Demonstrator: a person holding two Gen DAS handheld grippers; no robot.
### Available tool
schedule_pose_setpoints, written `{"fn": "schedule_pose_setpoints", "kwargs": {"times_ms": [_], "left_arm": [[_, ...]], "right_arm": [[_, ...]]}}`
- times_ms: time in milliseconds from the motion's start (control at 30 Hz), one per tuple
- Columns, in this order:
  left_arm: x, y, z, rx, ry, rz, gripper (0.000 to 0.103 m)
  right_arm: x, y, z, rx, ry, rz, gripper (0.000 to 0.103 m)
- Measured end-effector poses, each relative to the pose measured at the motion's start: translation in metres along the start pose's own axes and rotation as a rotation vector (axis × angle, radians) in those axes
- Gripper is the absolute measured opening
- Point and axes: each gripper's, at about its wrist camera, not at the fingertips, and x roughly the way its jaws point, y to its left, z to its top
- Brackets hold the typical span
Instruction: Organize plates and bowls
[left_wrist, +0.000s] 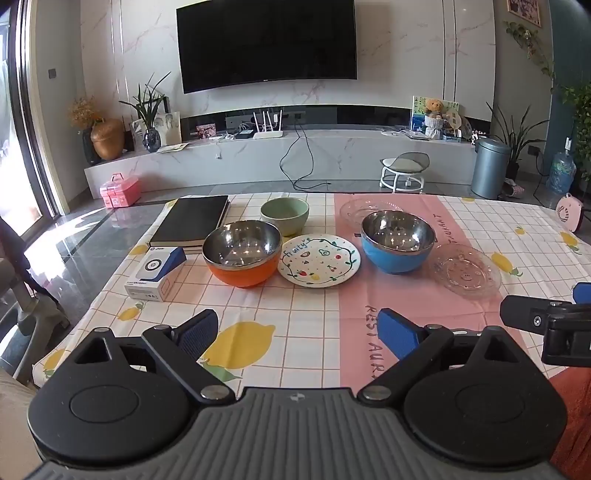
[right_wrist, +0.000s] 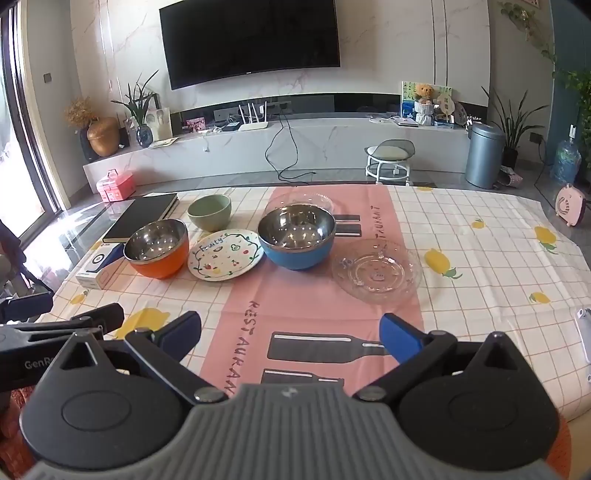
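On the table stand an orange steel bowl (left_wrist: 242, 254) (right_wrist: 157, 249), a green bowl (left_wrist: 284, 214) (right_wrist: 209, 211), a painted white plate (left_wrist: 318, 259) (right_wrist: 225, 254), a blue steel bowl (left_wrist: 398, 240) (right_wrist: 296, 236), a near clear glass plate (left_wrist: 467, 270) (right_wrist: 376, 270) and a far clear glass plate (left_wrist: 364, 209) (right_wrist: 299, 201) behind the blue bowl. My left gripper (left_wrist: 299, 328) is open and empty above the near table edge. My right gripper (right_wrist: 290, 332) is open and empty, right of the left one.
A black notebook (left_wrist: 192, 220) (right_wrist: 142, 216) and a white-blue box (left_wrist: 157, 273) (right_wrist: 99, 267) lie at the table's left. A pink fan (left_wrist: 569, 212) (right_wrist: 570, 205) stands at the far right. The patterned tablecloth (left_wrist: 295, 350) (right_wrist: 480, 258) covers the table.
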Motion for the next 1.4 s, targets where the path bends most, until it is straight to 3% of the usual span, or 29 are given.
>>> {"fn": "schedule_pose_setpoints", "kwargs": {"times_ms": [1400], "left_arm": [[0.001,0.003,-0.007,-0.03,0.029,-0.011,0.103]], "right_arm": [[0.002,0.015,-0.004,-0.067,-0.004,-0.015,0.101]]}}
